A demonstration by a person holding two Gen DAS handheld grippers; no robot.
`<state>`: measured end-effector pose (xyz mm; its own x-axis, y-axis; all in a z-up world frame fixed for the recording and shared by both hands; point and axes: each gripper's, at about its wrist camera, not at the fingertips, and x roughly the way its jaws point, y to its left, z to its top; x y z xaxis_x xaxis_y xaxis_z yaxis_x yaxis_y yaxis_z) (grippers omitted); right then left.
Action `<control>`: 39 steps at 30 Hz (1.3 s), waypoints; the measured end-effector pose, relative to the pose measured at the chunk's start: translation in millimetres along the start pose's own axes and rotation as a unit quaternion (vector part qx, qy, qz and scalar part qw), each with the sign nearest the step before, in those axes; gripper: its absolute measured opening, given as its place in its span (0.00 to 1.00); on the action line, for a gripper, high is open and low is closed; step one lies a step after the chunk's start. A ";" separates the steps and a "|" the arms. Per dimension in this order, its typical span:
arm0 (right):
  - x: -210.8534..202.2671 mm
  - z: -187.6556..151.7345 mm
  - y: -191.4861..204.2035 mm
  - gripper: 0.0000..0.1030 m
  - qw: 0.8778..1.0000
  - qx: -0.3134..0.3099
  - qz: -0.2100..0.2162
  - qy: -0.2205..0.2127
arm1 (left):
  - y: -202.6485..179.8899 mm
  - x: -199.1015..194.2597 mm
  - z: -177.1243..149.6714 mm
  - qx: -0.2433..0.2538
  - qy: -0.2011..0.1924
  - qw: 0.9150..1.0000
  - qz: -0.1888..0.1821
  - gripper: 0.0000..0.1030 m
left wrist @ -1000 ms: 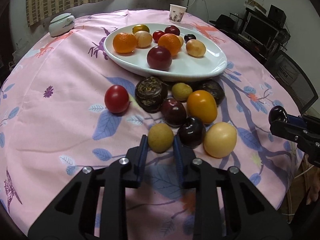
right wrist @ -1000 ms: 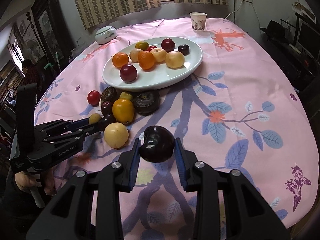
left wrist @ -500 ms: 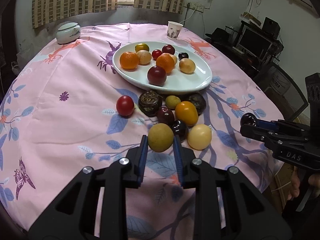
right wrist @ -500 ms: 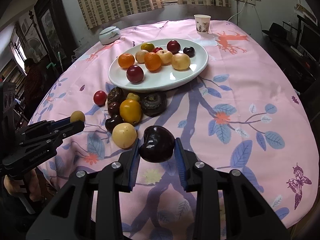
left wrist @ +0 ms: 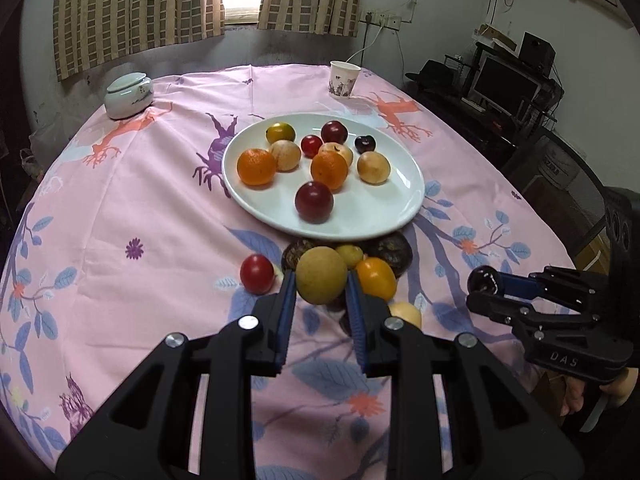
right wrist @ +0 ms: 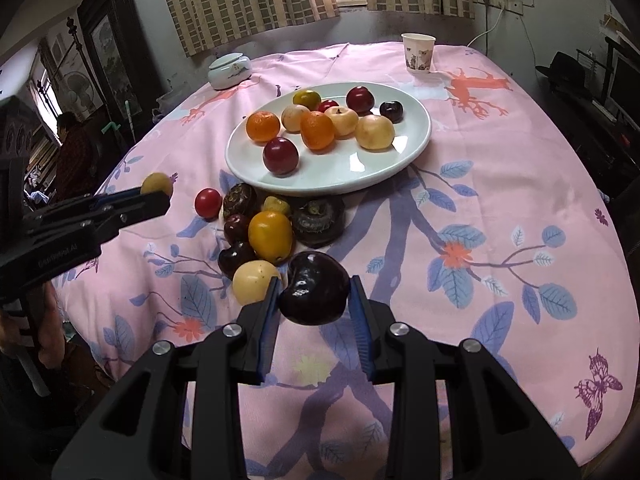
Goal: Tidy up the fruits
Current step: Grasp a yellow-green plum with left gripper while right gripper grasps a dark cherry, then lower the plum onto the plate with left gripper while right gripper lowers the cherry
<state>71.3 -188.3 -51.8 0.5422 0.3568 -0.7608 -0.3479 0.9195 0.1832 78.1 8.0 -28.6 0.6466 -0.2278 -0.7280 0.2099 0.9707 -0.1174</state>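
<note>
Left tongs clamp a tan fruit, right tongs a dark plum, both short of the plate. Risk: round fruit rolls off the plate's rim, or nudges the loose pile on the counter.

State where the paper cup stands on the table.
The paper cup stands at the table's far edge, beyond the white plate, right of the lidded jar.
</note>
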 end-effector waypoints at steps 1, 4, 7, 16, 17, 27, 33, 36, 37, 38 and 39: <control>2.3 8.1 0.5 0.33 1.000 -0.007 0.001 0.004 | 1.4 4.7 10.3 0.003 0.002 1.000 0.004 0.25; 11.0 40.3 2.3 0.33 0.999 -0.032 -0.005 0.008 | 6.7 24.2 44.8 0.006 0.011 1.000 0.012 0.25; 28.0 78.9 -1.1 0.33 0.999 -0.043 -0.004 0.014 | 10.6 49.7 75.0 0.010 0.018 0.999 0.027 0.25; 114.9 167.5 -39.1 0.33 0.997 -0.026 -0.060 0.033 | 23.0 116.9 109.4 -0.005 0.058 0.998 0.027 0.25; 121.7 170.2 -41.6 0.33 0.997 -0.025 -0.058 0.037 | 23.5 120.9 109.9 -0.004 0.060 0.998 0.027 0.25; 138.9 180.6 -44.1 0.57 0.997 -0.023 -0.068 0.027 | 28.2 138.2 114.5 -0.007 0.073 0.997 0.029 0.30; 96.4 178.3 -39.9 0.58 0.996 -0.028 -0.083 -0.005 | 33.9 89.5 117.4 -0.018 0.025 0.999 0.024 0.69; 63.0 159.9 -32.5 0.66 0.996 -0.041 -0.083 -0.019 | 37.8 47.6 105.4 -0.032 -0.013 0.999 0.027 0.85; 52.3 150.0 -29.5 0.72 0.995 -0.045 -0.081 -0.023 | 38.0 34.5 98.8 -0.034 -0.024 0.999 0.032 0.87; 42.3 138.5 -26.1 0.87 0.995 -0.048 -0.081 -0.026 | 38.2 21.7 90.4 -0.036 -0.034 0.998 0.038 0.90; 33.7 127.5 -22.5 0.94 0.995 -0.051 -0.083 -0.030 | 37.8 10.2 81.4 -0.039 -0.042 0.997 0.043 0.90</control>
<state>194.9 -175.8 -2.2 0.6421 0.2139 -0.7361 -0.3243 0.9459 -0.0080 152.4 36.2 14.5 0.7203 -0.1460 -0.6781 0.0960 0.9892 -0.1111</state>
